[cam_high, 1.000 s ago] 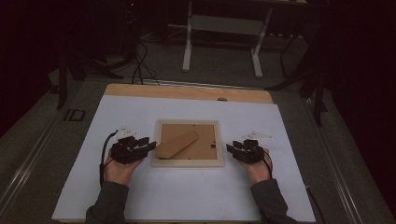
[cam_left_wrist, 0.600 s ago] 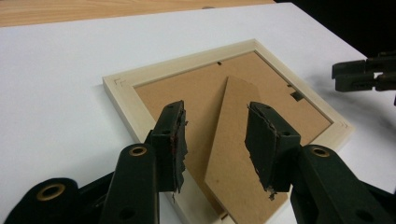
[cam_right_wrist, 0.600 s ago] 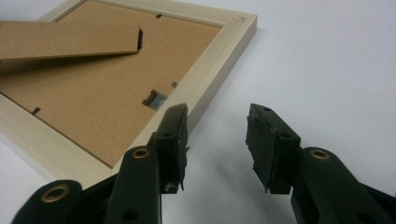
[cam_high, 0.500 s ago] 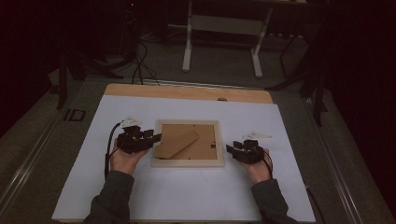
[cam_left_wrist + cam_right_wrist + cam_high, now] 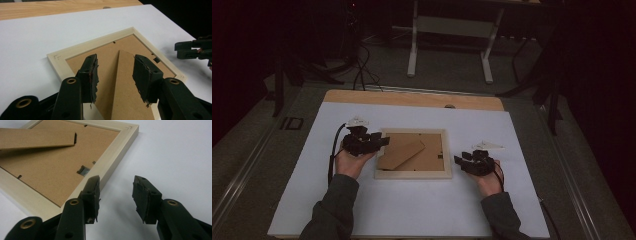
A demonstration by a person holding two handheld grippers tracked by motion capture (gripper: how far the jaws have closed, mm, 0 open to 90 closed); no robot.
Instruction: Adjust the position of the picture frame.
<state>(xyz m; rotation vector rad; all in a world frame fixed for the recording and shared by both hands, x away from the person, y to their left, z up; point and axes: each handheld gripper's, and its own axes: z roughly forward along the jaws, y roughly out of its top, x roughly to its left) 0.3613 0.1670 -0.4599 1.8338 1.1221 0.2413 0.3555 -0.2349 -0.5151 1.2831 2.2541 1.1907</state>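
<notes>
the frame (image 5: pixel 413 154) lay face down on the white sheet (image 5: pixel 412 210) between my claws, its stand (image 5: pixel 401 152) uppermost. my left claw (image 5: pixel 382 141) hung over the frame's left edge, jaws just spreading, gripping nothing. my right claw (image 5: pixel 458 160) sat just right of the frame, also spreading, empty.

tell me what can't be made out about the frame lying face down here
- Front of the pale wooden picture frame: faces the table in every view.
- Small metal clip: too small in the high view.
- Brown fibreboard stand: lower end cut off by the left gripper view's bottom edge.
</notes>
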